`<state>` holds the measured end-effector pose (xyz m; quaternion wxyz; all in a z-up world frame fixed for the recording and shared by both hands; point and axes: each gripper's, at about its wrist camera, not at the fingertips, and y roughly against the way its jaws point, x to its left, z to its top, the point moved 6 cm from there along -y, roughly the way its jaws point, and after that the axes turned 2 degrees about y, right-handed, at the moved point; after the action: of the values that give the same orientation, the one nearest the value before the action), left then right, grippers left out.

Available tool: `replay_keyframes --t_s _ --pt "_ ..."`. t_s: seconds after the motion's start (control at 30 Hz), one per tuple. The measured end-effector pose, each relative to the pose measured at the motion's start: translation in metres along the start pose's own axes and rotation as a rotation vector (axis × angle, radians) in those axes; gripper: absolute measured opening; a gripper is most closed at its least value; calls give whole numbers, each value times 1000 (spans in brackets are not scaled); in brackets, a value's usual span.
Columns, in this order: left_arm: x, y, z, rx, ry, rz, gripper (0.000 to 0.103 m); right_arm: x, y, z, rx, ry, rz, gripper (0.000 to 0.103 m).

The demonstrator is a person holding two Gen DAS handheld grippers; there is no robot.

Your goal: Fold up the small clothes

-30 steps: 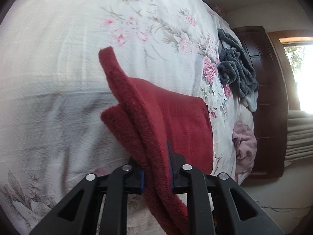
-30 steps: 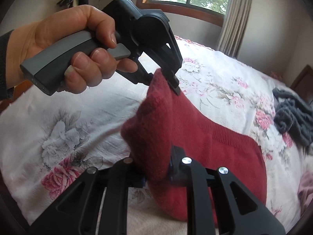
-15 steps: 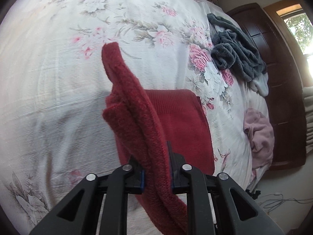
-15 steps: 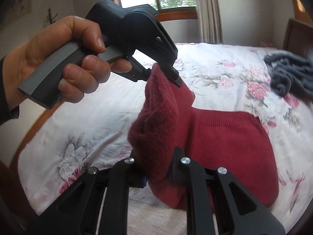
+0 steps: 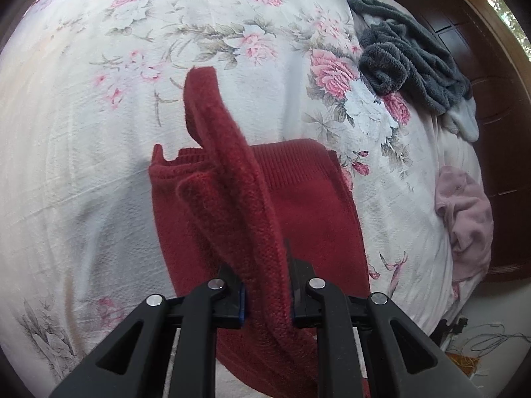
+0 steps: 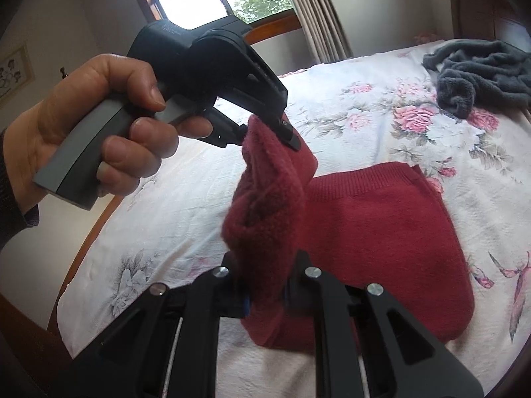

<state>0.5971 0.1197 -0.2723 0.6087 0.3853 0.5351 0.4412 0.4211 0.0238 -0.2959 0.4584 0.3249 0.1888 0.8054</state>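
Gripping one lifted edge between them, left gripper [image 5: 265, 288] and right gripper [image 6: 265, 285] clamp the dark red knitted garment [image 6: 381, 232]; its body lies mid-frame on the floral bedsheet [image 6: 365, 116], ahead.

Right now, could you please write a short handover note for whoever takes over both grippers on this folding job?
Left gripper: shut on the lifted edge of the dark red knitted garment.
Right gripper: shut on the same raised edge, further along.
The person's hand holds the left gripper's handle.
The garment's lower part lies flat on the white floral bedspread, ribbed hem away from the grippers.
Done: edge picked up, fold under way.
Left: lay the held edge over the flat part, release, smooth.
A fluffy grey garment and a crumpled pale pink garment lie unfolded.
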Motion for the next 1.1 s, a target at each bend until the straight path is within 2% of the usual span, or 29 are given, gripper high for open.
replay_keyframes --t_s 0.57,1.1 --pt "-40 -59 5 83 -58 99 16 -44 0 -16 39 -70 -35 11" --pt "-72 -96 10 123 -122 196 16 -83 0 -27 91 -126 -29 11"
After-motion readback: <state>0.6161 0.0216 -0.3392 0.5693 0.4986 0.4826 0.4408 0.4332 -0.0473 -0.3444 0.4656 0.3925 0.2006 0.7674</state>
